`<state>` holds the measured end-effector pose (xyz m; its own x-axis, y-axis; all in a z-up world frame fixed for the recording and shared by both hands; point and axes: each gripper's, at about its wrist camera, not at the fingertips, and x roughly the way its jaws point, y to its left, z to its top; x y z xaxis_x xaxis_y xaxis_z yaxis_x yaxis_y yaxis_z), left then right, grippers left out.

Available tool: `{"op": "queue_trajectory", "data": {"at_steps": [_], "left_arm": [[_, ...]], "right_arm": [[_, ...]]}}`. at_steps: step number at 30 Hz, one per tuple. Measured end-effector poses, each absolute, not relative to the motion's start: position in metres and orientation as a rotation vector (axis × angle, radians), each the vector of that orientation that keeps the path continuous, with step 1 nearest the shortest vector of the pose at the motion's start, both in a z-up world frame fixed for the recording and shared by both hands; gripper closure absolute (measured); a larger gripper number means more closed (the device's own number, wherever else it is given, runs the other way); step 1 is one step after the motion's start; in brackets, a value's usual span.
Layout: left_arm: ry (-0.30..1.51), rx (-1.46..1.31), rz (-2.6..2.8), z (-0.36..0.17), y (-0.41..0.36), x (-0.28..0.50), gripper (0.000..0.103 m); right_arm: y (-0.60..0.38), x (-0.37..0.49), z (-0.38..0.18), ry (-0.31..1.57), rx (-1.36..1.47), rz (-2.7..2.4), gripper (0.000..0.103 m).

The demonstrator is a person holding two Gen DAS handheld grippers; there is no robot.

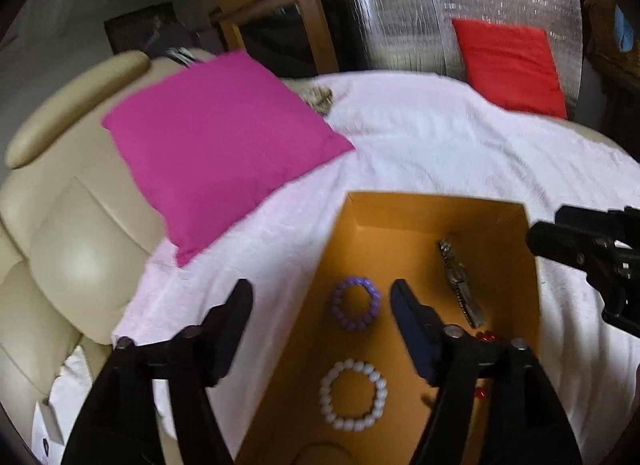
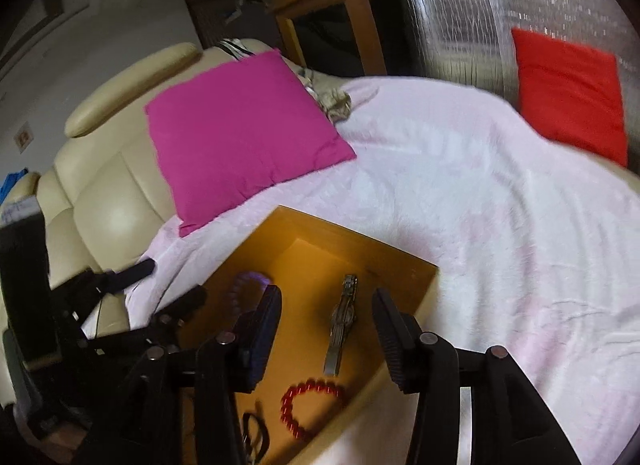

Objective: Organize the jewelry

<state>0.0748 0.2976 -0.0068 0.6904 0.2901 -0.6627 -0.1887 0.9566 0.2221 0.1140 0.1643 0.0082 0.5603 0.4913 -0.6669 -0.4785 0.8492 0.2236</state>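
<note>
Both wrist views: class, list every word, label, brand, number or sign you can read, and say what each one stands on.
None can be read.
White card at the lower left of the left wrist view: a dark mark, too blurred to read.
Small wall plate in the right wrist view: no legible text.
Orange box: no print visible.

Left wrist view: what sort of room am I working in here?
Most likely a home living room. A cream leather sofa is draped with a pale pink blanket, with a magenta cushion and a red cushion on it. The orange box of bracelets sits on the blanket.
</note>
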Motion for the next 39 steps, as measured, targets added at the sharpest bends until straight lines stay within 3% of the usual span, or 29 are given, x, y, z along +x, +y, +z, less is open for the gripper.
{"op": "queue_trajectory", "data": {"at_steps": [12,24,39], "left_arm": [[0.644,0.124,0.346,0.058,0.282,-0.037,0.016],[0.584,0.147,0.419,0.086,0.256,-0.113,0.015],[0.53,0.106,0.432,0.108,0.255,-0.153,0.014]], "right_arm": [[0.144,-0.012,0.062,0.742,-0.05,0.617,0.047],[0.125,-0.092,0.089,0.722,-0.037,0.534,0.042],[0.111,-0.137,0.109,0.685,0.014,0.479,0.042]]}}
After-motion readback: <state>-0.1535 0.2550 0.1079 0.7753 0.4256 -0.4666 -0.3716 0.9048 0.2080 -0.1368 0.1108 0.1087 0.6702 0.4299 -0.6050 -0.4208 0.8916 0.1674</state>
